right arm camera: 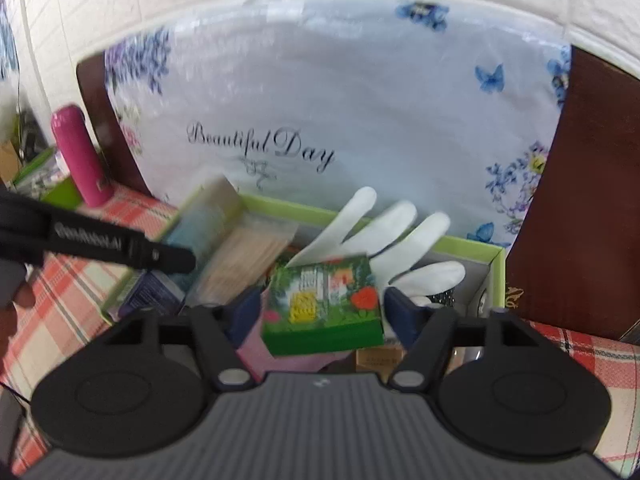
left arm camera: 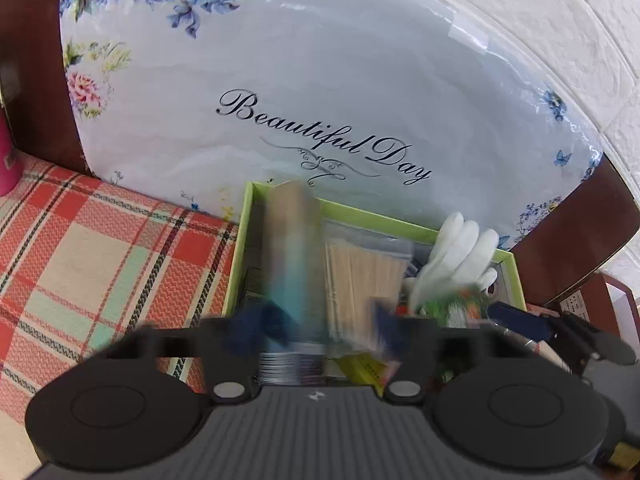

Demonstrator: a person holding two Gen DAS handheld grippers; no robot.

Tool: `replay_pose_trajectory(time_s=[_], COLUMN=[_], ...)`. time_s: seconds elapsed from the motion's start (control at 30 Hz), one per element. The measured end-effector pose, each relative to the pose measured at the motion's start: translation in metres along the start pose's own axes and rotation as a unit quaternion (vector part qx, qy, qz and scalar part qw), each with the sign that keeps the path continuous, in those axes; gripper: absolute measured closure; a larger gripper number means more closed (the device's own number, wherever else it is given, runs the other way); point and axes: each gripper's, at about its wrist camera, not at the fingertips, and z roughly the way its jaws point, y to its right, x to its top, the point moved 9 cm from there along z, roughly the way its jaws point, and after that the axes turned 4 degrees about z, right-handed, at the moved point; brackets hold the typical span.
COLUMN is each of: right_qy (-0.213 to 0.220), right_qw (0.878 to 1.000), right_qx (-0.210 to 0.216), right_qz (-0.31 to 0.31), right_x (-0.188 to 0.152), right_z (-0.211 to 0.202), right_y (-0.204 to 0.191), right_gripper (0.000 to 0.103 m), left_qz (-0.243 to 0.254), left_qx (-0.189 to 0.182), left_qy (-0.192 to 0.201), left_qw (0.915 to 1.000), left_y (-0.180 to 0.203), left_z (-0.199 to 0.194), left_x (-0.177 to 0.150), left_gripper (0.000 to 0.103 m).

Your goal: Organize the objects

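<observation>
Over the green-rimmed box [right arm camera: 496, 264], the left gripper [left arm camera: 320, 322] stood open around a blurred teal tube [left arm camera: 294, 252], and the right gripper [right arm camera: 320, 308] stood open around a green flowered box [right arm camera: 324, 304].

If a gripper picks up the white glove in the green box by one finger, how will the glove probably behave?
The white glove looks like thin fabric, so it would probably hang limp and fold rather than keep its shape. It seems light for its size. Its fingers lie spread over the other items in the green box, so a lift might drag against them or snag.
</observation>
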Motion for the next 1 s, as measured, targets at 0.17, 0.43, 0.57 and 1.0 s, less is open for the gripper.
replay_pose_trajectory(time_s=[0.17, 0.43, 0.57, 1.0], right_qy=[-0.006, 0.004, 0.027, 0.064], right_qw=[1.0, 1.0, 1.0, 0.997], right_qx=[-0.001, -0.002, -0.004, -0.016], right_qz=[-0.023, -0.019, -0.014, 0.026], right_x=[-0.015, -0.019, -0.01, -0.024], right_z=[0.006, -0.011, -0.034, -0.125], right_y=[-0.01, -0.011, -0.01, -0.015], right_gripper=[0.007, 0.003, 0.0, 0.0], left_qz=[-0.01, -0.019, -0.022, 0.043], left_qx=[-0.003, -0.004, -0.007, 0.033], left_qy=[0.023, 0.055, 0.083, 0.117], left_qw=[0.9997, 0.9983, 0.9963, 0.9917], left_y=[-0.003, 0.002, 0.008, 0.031], left_z=[-0.004, -0.029, -0.057, -0.15], left_x=[-0.002, 0.005, 0.011, -0.023], left_gripper=[0.024, 0.024, 0.024, 0.017])
